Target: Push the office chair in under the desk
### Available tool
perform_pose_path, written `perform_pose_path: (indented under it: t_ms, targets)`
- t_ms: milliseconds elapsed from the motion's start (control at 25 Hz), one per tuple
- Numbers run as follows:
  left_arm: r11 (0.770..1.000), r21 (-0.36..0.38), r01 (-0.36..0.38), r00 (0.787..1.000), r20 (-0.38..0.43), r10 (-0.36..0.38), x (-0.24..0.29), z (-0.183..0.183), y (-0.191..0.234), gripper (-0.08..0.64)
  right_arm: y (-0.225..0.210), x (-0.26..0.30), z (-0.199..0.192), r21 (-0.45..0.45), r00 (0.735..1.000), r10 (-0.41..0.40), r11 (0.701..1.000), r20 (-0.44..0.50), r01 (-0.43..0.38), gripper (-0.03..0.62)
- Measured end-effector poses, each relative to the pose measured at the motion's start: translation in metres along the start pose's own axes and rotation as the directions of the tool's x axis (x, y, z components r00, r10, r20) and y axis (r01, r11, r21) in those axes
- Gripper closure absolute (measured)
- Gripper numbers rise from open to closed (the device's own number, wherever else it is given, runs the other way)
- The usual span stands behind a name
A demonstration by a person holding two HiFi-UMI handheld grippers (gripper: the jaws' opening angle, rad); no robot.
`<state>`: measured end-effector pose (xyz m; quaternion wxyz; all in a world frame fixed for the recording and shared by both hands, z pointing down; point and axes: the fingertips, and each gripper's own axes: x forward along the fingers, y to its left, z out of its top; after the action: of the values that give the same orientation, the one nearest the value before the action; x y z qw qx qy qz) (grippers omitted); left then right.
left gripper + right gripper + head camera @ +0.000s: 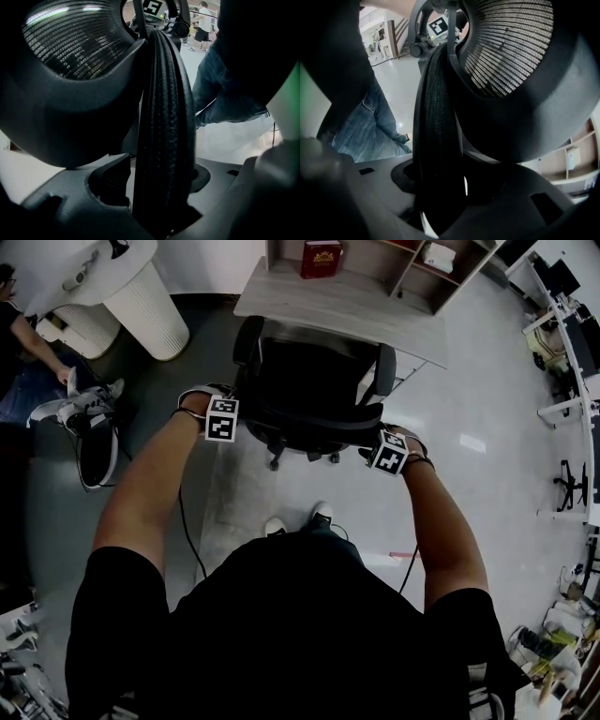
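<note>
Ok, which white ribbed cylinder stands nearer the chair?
The larger white ribbed cylinder, standing just left of the desk corner and the office chair; the smaller ribbed cylinder sits farther left, away from the chair.

Head view looks steeply down; both gripper views closely face the chair (309, 385).

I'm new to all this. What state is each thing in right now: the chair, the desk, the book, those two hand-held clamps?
Office chair: upright, facing the desk, not fully pushed in.
Desk: standing, chair's front at its edge.
Red book: closed, upright on the desk.
Left gripper: shut on the backrest rim.
Right gripper: shut on the same backrest rim.
</note>
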<state>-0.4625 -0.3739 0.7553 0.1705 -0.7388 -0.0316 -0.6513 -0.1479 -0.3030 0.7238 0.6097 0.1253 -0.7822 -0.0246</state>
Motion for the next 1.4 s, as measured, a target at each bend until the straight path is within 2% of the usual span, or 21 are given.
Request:
perform_pose_path:
  t_ms: [560, 680, 720, 800, 920, 1000, 1120, 1280, 1400]
  targets:
    - [1.000, 0.008, 0.003, 1.000, 0.012, -0.003, 0.000, 0.000, -0.003, 0.285, 0.000, 0.001, 0.001, -0.007, 1.000, -0.005, 1.000, -0.001, 0.005, 0.382]
    - [1.000, 0.012, 0.010, 1.000, 0.020, -0.010, 0.000, 0.002, -0.006, 0.285, 0.002, -0.002, 0.000, 0.026, 1.000, -0.001, 1.000, 0.023, 0.001, 0.377]
    - [1.000, 0.009, 0.002, 1.000, 0.027, -0.003, -0.001, 0.003, -0.006, 0.285, 0.001, -0.005, 0.000, 0.045, 0.999, -0.010, 0.999, 0.042, 0.008, 0.405]
    - [1.000, -0.022, -0.018, 0.999, 0.043, 0.019, -0.003, 0.000, -0.003, 0.285, -0.003, -0.015, -0.002, 0.068, 0.997, -0.028, 0.997, 0.069, 0.023, 0.394]
    - [0.993, -0.107, -0.054, 0.996, 0.058, 0.061, -0.017, -0.018, 0.005, 0.285, -0.004, -0.032, -0.007, 0.095, 0.994, -0.063, 0.994, 0.095, 0.054, 0.387]
    - [0.978, -0.192, -0.084, 0.992, 0.082, 0.101, -0.033, -0.032, 0.006, 0.285, -0.001, -0.047, -0.013, 0.125, 0.989, -0.101, 0.988, 0.110, 0.087, 0.390]
    - [0.933, -0.336, -0.129, 0.973, 0.138, 0.185, -0.061, -0.050, 0.007, 0.313, -0.006, -0.075, -0.012, 0.215, 0.967, -0.179, 0.967, 0.183, 0.139, 0.394]
    - [0.855, -0.486, -0.180, 0.929, 0.201, 0.310, -0.092, -0.054, 0.001, 0.353, -0.006, -0.121, -0.001, 0.387, 0.892, -0.294, 0.910, 0.344, 0.150, 0.449]
    - [0.795, -0.567, -0.218, 0.888, 0.223, 0.402, -0.110, -0.052, 0.001, 0.390, -0.008, -0.147, 0.006, 0.437, 0.846, -0.372, 0.879, 0.381, 0.190, 0.487]
